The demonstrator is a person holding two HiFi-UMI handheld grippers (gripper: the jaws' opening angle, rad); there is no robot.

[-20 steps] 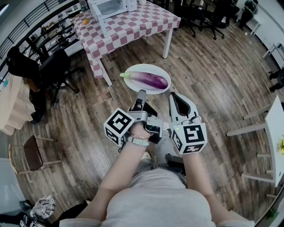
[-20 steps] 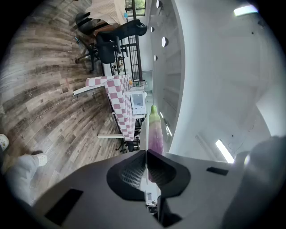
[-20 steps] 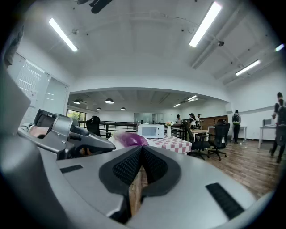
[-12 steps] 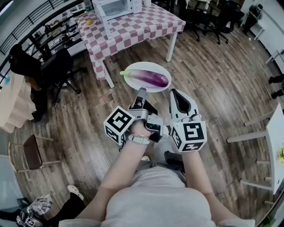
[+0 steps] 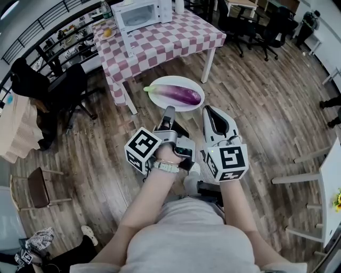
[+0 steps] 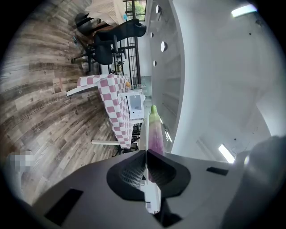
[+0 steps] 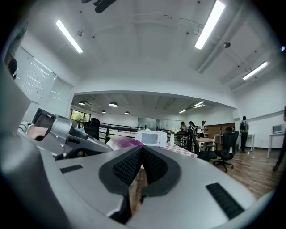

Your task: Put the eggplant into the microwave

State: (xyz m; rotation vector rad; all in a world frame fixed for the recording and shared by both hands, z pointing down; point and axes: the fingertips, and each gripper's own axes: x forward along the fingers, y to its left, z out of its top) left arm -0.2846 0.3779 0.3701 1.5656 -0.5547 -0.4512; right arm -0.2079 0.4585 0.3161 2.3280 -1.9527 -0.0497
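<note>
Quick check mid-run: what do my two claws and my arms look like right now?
Left claw and right claw: grey shells, black ribbed pads. A white left cube and right cube bear black square markers. Pale watch band on the left wrist; light grey short-sleeved top.

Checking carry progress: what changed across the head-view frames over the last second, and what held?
The pink-and-white checkered table and the white microwave on it have slid lower and closer in the head view, so the person has walked toward them. Unchanged: the left gripper stays shut on the rim of the white oval plate, the purple eggplant lies on it as before, and the right gripper remains shut and empty.
</note>
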